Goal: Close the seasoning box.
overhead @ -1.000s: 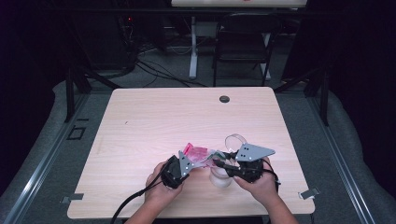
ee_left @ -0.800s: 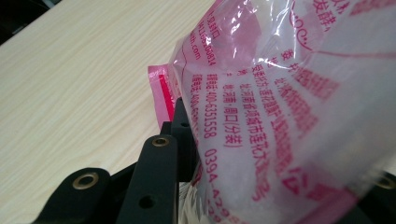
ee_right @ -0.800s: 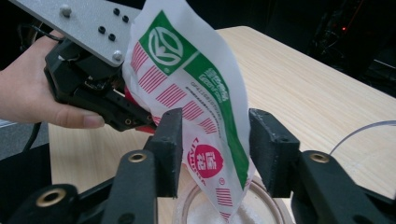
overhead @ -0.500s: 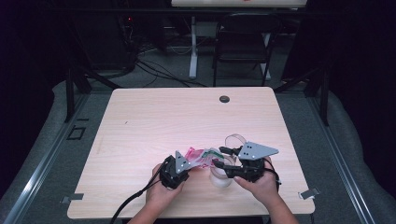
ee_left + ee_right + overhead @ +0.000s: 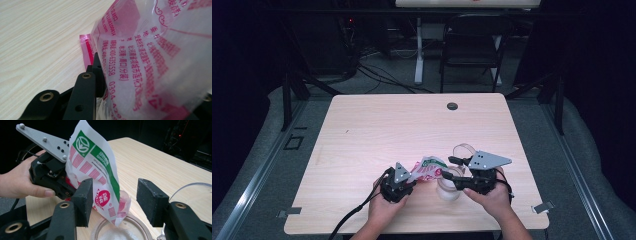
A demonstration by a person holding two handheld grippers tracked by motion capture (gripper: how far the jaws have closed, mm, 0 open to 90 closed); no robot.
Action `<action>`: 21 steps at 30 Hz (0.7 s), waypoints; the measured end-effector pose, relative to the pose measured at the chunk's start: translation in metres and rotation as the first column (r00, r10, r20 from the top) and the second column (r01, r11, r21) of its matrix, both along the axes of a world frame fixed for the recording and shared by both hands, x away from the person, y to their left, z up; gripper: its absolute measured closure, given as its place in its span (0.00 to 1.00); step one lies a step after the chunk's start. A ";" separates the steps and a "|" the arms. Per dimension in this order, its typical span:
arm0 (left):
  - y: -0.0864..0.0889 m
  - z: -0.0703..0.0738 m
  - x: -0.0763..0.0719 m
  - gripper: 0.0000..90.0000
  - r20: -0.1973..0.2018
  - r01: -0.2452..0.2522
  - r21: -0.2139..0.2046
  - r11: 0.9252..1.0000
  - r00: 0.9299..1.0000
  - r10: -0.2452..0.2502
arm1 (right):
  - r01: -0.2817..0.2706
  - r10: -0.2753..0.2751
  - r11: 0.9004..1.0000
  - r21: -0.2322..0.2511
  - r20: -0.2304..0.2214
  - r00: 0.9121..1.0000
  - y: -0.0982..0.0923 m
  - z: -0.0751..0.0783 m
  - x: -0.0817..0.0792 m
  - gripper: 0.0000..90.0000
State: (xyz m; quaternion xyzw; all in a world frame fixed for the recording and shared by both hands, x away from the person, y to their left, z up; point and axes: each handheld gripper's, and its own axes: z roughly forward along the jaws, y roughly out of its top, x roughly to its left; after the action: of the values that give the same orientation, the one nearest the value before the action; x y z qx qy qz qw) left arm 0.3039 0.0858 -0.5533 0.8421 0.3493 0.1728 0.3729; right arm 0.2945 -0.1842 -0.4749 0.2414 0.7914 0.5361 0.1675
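Fingers of the left gripper [image 5: 408, 180] are closed on the lower part of a white, pink and green plastic bag [image 5: 428, 169]; in the left gripper view one black finger [image 5: 98, 72] presses against the printed pink side of the bag [image 5: 150, 57]. The left hand [image 5: 384, 207] holds this gripper near the front edge of the counter [image 5: 377, 125]. The bag is lifted and tilted to the right, with its open lower corner just above the mouth of a clear glass jar [image 5: 449, 186] that stands on the counter between the two grippers. In the right gripper view this corner of the bag [image 5: 100, 182] hangs over the rim of the jar [image 5: 135, 225], and some white powder is seen inside the jar.

Fingers of the right gripper [image 5: 447, 167] have just been opening and now stand wide apart. The bag corner hangs between them, but the pads [image 5: 86, 200] do not press on it. The right hand [image 5: 492, 195] holds this gripper just right of the jar. A clear round lid [image 5: 463, 150] lies on the counter just behind the right gripper.
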 end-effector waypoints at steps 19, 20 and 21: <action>0.017 0.009 0.000 0.83 0.011 -0.027 -0.056 0.998 1.000 0.028 | 0.015 -0.015 1.000 0.016 0.011 1.000 -0.005 0.005 -0.001 0.53; 0.020 0.011 0.001 0.83 0.017 -0.034 -0.059 0.998 0.999 0.035 | 0.018 -0.018 1.000 0.017 0.012 1.000 -0.005 0.005 -0.001 0.53; 0.023 0.012 0.001 0.83 0.022 -0.047 -0.061 0.997 0.999 0.048 | 0.018 -0.018 1.000 0.017 0.013 1.000 -0.006 0.005 -0.001 0.53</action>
State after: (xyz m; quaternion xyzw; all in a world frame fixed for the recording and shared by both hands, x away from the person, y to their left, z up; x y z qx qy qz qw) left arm 0.3050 0.1088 -0.5412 0.8198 0.3699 0.1807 0.3981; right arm 0.2931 -0.1899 -0.4696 0.2464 0.7833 0.5430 0.1757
